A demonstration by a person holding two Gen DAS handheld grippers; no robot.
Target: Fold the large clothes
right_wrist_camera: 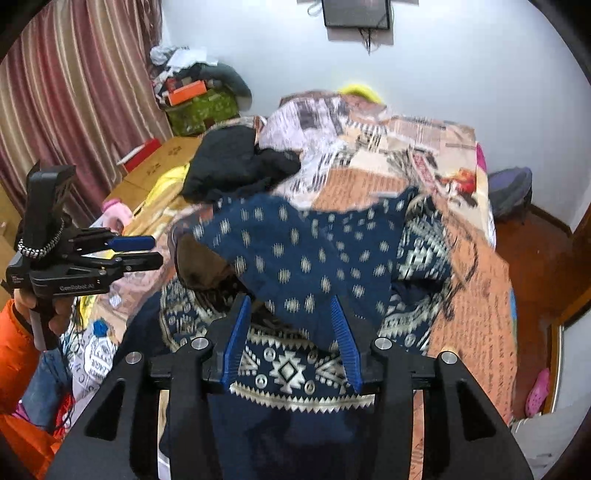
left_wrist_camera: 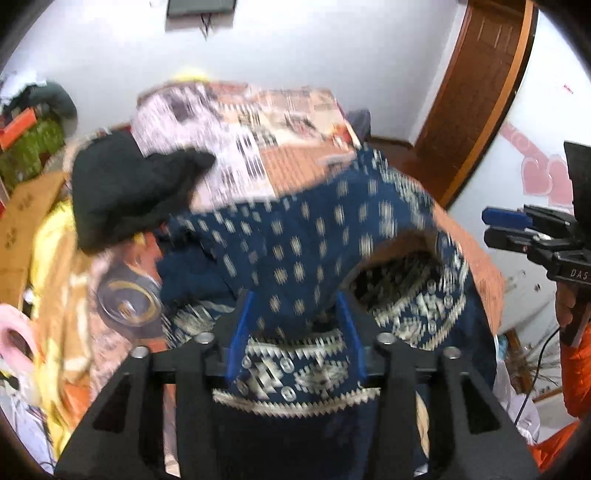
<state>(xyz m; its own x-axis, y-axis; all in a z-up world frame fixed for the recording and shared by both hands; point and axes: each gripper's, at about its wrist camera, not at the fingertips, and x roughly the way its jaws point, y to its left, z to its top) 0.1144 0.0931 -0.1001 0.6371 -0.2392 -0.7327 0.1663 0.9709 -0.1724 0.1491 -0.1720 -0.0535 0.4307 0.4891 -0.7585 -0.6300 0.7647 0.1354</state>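
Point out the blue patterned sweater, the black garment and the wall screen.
blue patterned sweater (right_wrist_camera: 306, 254): right wrist view, on its dotted body.
black garment (right_wrist_camera: 229, 162): right wrist view, on its middle.
wall screen (right_wrist_camera: 356, 13): right wrist view, on its dark face.

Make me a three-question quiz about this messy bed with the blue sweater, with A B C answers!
1. Where does the black garment lie?
A. beyond the sweater, on the bed
B. on the floor by the door
C. on the wall screen

2. What colour are the pads of the fingers?
A. red
B. blue
C. green

3. How are the right gripper's fingers?
A. spread apart
B. pressed flat together
C. hidden from view

Answers:
1 A, it sits past the navy patterned sweater on the bedspread.
2 B, both ridged pads are blue.
3 A, a gap shows between them with sweater cloth lying in it.
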